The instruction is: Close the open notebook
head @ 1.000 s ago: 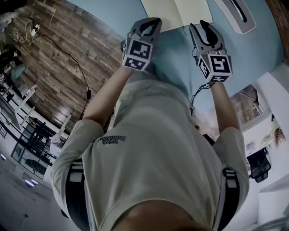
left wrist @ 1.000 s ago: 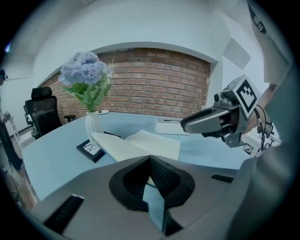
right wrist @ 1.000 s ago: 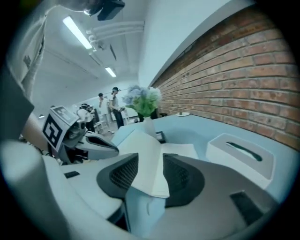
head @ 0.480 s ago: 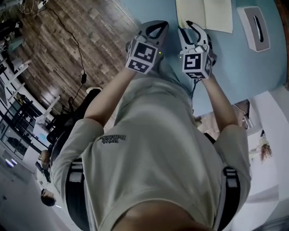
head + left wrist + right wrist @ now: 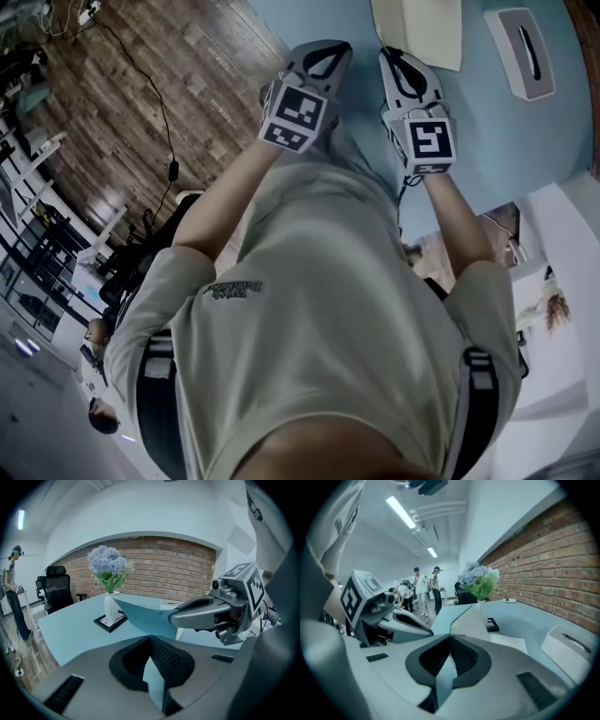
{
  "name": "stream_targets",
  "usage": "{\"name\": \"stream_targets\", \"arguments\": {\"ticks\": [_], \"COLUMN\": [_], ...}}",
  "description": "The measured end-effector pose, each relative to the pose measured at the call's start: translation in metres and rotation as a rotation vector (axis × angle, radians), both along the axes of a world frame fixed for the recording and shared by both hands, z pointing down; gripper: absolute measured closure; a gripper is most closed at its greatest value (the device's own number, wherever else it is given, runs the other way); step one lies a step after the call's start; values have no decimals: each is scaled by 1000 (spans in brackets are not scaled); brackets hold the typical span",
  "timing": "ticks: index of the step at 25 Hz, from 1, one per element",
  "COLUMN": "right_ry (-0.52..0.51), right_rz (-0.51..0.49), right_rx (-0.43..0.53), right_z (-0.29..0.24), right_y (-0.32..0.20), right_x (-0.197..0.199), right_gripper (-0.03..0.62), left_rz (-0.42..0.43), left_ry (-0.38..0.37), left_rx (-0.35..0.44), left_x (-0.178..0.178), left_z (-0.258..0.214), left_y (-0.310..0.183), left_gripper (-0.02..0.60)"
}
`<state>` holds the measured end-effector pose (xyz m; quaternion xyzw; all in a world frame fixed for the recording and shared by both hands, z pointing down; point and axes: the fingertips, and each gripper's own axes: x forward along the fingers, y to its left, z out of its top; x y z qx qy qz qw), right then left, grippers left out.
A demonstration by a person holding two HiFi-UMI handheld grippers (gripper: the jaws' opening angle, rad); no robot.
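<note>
The notebook lies on the light blue table at the top of the head view, cream pages showing. Its blue cover stands lifted off the table, with my right gripper shut on the cover's near edge. In the right gripper view the cover rises edge-on from the jaw tips. My left gripper is shut with nothing in it. It hovers just left of the right gripper and short of the notebook.
A white vase of blue flowers stands on a black tray beyond the notebook. A white tissue box sits to the right, and a small black object lies farther back. People stand in the room behind.
My right gripper has moved left to the notebook's near left edge and shut on the cover. The notebook now looks narrower from above as that side lifts. The left gripper barely shifted.
</note>
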<state>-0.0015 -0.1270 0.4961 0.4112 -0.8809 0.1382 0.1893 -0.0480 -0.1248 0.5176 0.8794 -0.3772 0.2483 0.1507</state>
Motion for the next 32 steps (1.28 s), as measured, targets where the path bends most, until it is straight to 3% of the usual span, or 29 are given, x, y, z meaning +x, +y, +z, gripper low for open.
{"name": "stream_targets", "arguments": {"ticks": [2,6,14,21,28,32], "right_ry": [-35,0,44,137,238,200], "right_rz": [34,108,307,358,365,381], "right_rx": [2,23,-44,-108,-223,-224], "right_z": [-15,-21,8,57,102,96], "right_y": [1,8,10,-1,-4,-6], "right_x": [4,27,106,151,166,169], "right_gripper": [583,582,568,523,497,467], "left_rz": [34,105,233,286,317,306], "left_ry": [7,17,11,-35,-64,-70], "left_rx": [18,34,-27,-106,-111,-108], "left_x": [10,38,95,112,115,112], "left_z": [-12,-18,10,49,67,65], "left_y": [-7,-13,-7,-2,-1,-1], "left_gripper": [568,568,568,568,568,568]}}
